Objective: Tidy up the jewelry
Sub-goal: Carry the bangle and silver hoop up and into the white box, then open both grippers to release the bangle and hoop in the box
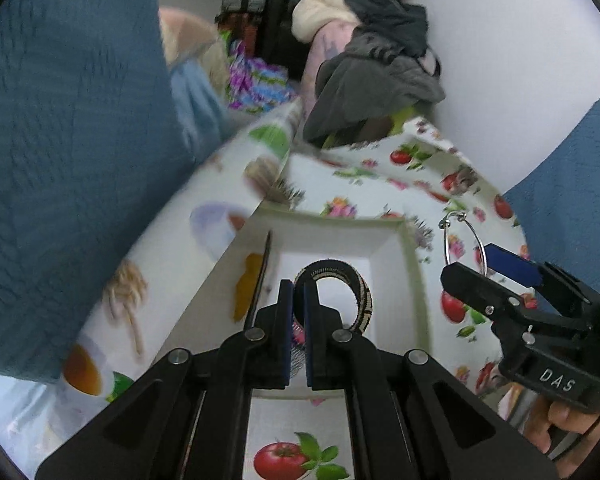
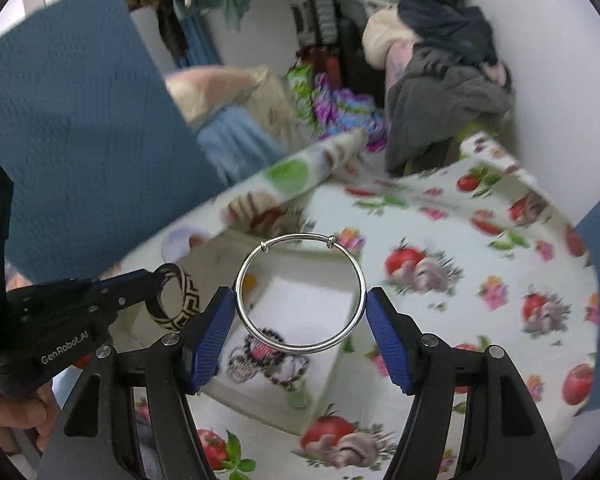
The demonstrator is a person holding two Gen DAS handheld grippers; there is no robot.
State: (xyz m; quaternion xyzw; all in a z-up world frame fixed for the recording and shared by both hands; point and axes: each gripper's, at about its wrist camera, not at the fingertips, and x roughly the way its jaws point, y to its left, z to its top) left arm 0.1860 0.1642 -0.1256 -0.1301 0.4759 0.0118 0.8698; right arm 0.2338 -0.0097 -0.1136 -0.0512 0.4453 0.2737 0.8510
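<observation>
Silver first: we hold a thin silver wire bangle (image 2: 301, 293) with two small sliding knots across its width, the right gripper (image 2: 301, 312) spread wide so that each blue ribbed pad (image 2: 216, 340) presses one side of the hoop. In the left wrist view that bangle (image 1: 464, 244) shows edge-on, standing upright off to the right of the box. Our left gripper (image 1: 298, 332) is nearly shut, pinching the rim of a black-and-cream woven bangle with a key pattern (image 1: 342, 296), which hangs over the white open cardboard box (image 1: 404, 264). Both pieces are in the air, neither yet touching the box floor.

The box sits on a tablecloth printed with tomatoes and mushrooms (image 2: 480, 280). From the right wrist we see a cluster of dark beaded bracelets (image 2: 266, 356) already lying at the near end of the box floor, just below the silver hoop.

We judge that the coming move depends on one relation: the box interior lies below and slightly left of the silver hoop, while the woven bangle is already directly above it. So the left gripper is the nearer one. The silver hoop's plane faces the right camera, so it would need tilting flat to lie down.
</observation>
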